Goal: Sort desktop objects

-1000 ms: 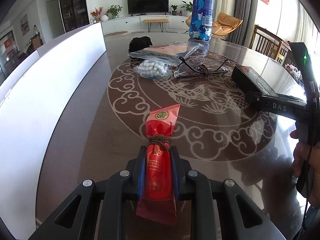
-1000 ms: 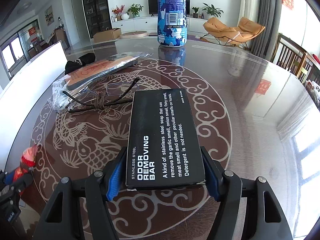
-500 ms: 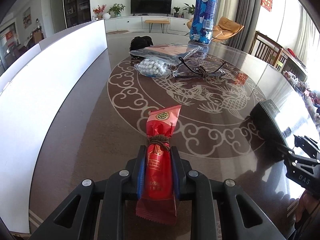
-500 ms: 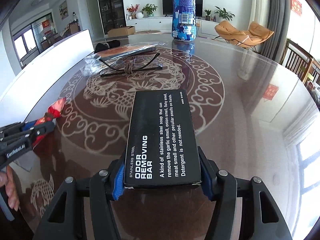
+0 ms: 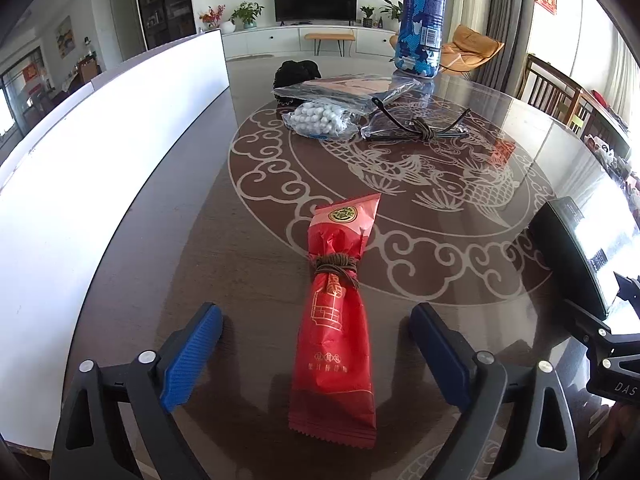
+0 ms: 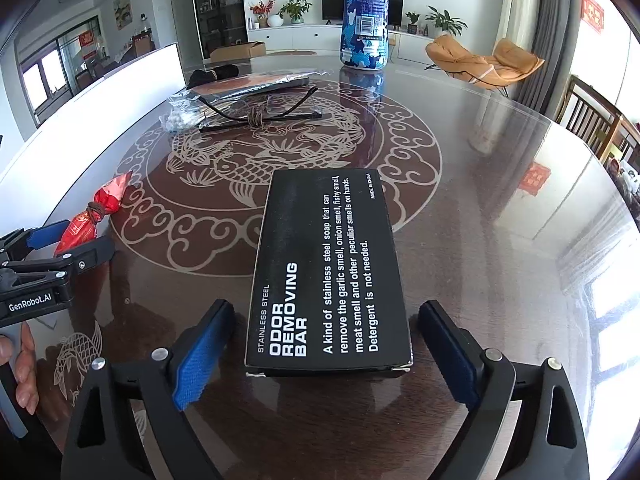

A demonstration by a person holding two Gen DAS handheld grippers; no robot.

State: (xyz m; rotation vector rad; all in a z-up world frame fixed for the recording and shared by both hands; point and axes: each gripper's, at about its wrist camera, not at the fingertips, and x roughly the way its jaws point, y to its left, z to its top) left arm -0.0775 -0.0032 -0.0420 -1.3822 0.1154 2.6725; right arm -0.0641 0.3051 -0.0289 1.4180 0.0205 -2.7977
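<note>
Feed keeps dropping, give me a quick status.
Both grippers, left gripper and right gripper, just opened. Red packet and black box lie released on the table. Nothing blocking.

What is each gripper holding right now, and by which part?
Nothing. The left gripper has just opened around the red packet; the right gripper has just opened around the black box. Both lie free on the table.
</note>
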